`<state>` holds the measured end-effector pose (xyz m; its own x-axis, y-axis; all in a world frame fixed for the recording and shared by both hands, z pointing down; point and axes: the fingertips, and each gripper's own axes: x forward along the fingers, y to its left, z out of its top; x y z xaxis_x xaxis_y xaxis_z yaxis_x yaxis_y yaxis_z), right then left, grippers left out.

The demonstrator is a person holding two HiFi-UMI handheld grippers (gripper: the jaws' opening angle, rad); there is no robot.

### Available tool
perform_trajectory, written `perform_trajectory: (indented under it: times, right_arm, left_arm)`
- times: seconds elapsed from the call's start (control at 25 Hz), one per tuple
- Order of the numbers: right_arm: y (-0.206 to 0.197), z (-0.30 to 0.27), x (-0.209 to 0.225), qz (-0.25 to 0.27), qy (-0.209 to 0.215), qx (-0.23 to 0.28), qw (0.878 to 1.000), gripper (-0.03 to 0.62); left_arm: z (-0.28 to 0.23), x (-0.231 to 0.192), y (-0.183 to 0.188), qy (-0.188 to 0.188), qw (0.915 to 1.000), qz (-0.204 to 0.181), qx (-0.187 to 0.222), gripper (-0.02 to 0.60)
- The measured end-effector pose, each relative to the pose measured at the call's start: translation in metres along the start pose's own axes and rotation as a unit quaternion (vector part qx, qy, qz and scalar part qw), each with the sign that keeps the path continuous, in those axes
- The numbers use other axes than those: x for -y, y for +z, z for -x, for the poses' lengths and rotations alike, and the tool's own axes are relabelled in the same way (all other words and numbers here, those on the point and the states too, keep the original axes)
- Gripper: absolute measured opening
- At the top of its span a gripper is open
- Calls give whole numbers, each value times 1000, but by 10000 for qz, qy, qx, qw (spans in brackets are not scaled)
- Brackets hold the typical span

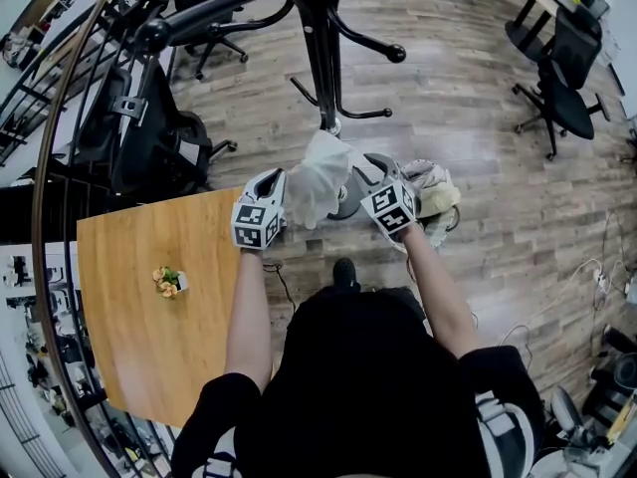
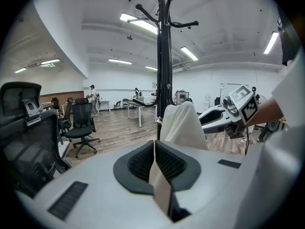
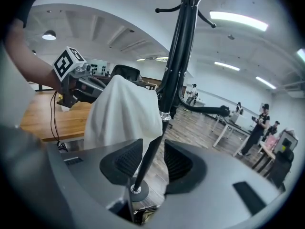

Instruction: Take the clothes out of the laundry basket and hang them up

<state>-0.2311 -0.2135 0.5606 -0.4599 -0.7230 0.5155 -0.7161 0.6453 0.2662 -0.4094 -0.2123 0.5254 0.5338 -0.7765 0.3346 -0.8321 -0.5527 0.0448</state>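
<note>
A white garment (image 1: 317, 177) hangs bunched between my two grippers, close to the pole of the black coat rack (image 1: 320, 58). My left gripper (image 1: 282, 189) is shut on a fold of this garment (image 2: 183, 125); a strip of cloth runs through the closed jaws (image 2: 155, 159). My right gripper (image 1: 364, 170) stands open. In the right gripper view its jaws (image 3: 151, 159) are apart, with the rack pole (image 3: 178, 46) showing beyond the gap and the garment (image 3: 121, 111) just past its left pad. The laundry basket (image 1: 438, 202) with more clothes sits on the floor to my right.
A wooden table (image 1: 149, 297) with a small flower pot (image 1: 169, 282) stands at my left. Black office chairs are at the left (image 1: 149, 127) and far right (image 1: 562, 78). The rack's round base (image 3: 136, 192) rests on the wooden floor right below my grippers.
</note>
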Motion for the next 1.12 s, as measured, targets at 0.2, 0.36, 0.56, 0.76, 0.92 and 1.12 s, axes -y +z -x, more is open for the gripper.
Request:
perform_trajectory:
  times: [0.2,0.36,0.56,0.76,0.92,1.12]
  right_arm:
    - [-5,6,0,-59,9,52,10000,153]
    - [-8,16,7,-176,-33,170,9997,152]
    - [-18,36,14,-173,39,223,9996,150]
    - [-33,69,39,-160,0,285,9995,149]
    - [-66,104,60,-297,-29,217,9993,147]
    - [-110,151,78,-387,-67,118,9992,147]
  left_arm:
    - [12,0,3,95,9999,-68,83,25]
    - [24,4,7,233,9996,-130,106,24]
    - [38,27,11,350,9992,-93,160,25]
    - [45,64,11,385,9991,-43,142,25]
    - [40,106,10,389,9992,-22,113,25]
    - [24,169,14,239,9996,-75,136,25]
